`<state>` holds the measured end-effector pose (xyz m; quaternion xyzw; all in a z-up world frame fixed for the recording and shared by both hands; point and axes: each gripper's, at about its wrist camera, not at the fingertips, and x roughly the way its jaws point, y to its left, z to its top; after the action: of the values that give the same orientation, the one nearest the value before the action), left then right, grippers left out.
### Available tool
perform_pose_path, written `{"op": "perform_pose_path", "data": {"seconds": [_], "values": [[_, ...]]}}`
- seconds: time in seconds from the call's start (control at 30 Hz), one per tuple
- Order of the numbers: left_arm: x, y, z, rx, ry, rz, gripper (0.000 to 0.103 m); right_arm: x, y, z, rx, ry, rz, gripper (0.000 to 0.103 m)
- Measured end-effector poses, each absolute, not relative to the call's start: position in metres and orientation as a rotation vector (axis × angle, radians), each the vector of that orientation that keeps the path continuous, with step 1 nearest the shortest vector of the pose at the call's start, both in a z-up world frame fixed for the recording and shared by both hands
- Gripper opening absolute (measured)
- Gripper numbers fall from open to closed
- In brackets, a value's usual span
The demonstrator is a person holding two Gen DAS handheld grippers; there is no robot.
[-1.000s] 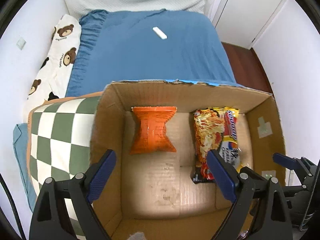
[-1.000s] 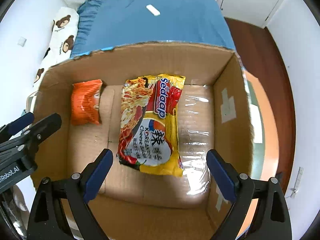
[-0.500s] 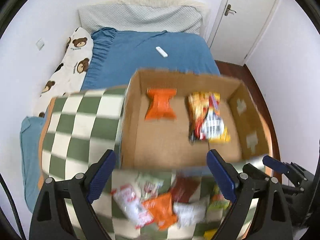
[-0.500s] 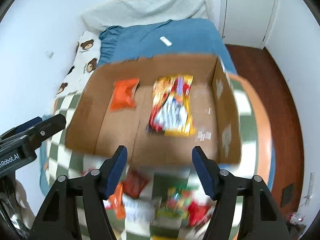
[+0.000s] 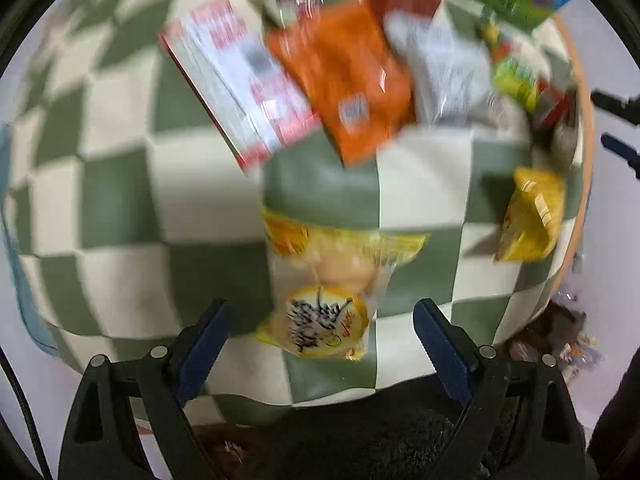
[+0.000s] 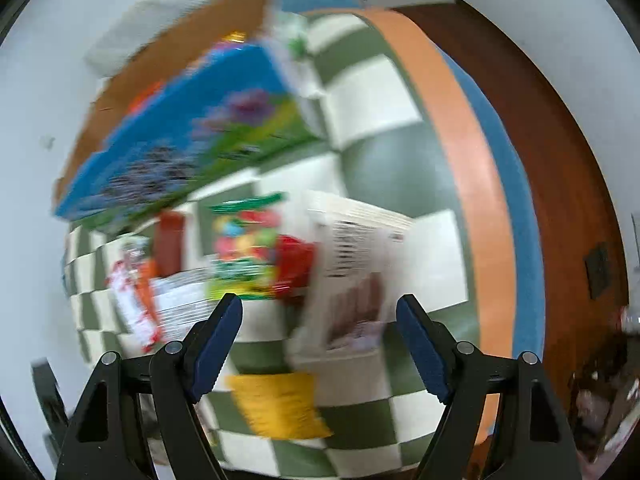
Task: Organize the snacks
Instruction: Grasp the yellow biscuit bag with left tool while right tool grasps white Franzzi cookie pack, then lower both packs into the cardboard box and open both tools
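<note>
Both views are motion-blurred. My left gripper (image 5: 324,316) is open and empty above a yellow snack bag (image 5: 324,300) on the green-and-white checkered cloth (image 5: 120,184). Beyond lie a white-and-red packet (image 5: 236,80), an orange bag (image 5: 352,76), a silvery white bag (image 5: 448,76) and a small yellow bag (image 5: 532,216). My right gripper (image 6: 318,316) is open and empty over a colourful candy bag (image 6: 244,256), a red packet (image 6: 294,264), a white box (image 6: 356,268) and a yellow bag (image 6: 276,404). The cardboard box (image 6: 180,56) with a blue-green printed side (image 6: 188,132) stands behind.
The cloth has an orange border (image 6: 468,168) over a blue edge; a dark wooden floor (image 6: 560,160) lies to the right. White walls are around. The other gripper's tip (image 5: 620,148) shows at the right edge of the left wrist view.
Both grippers pulled back from above the cardboard box and swung down toward the loose snacks on the checkered cloth. The right jaws are slightly narrower than one second ago.
</note>
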<state>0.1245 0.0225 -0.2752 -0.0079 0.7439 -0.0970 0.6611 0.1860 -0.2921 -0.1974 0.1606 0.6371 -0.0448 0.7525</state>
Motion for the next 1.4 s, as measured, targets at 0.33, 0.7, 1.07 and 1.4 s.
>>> {"op": "perform_pose_path", "data": {"seconds": [0.33, 0.7, 1.07, 1.4], "values": [[0.152, 0.008, -0.316, -0.125, 1.683, -0.105, 0.049, 0.185, -0.31, -0.262, 0.478, 1.435, -0.074, 0.061], [0.175, 0.003, -0.328, -0.126, 1.69, -0.034, 0.062, 0.13, -0.277, -0.275, 0.227, 1.527, -0.052, 0.062], [0.158, -0.006, -0.282, -0.059, 1.561, -0.054, 0.041, 0.117, -0.272, -0.266, 0.264, 1.468, -0.121, 0.061], [0.196, -0.01, -0.145, -0.165, 1.368, -0.186, 0.04, 0.12, -0.249, -0.16, 0.362, 1.297, -0.004, 0.061]]}}
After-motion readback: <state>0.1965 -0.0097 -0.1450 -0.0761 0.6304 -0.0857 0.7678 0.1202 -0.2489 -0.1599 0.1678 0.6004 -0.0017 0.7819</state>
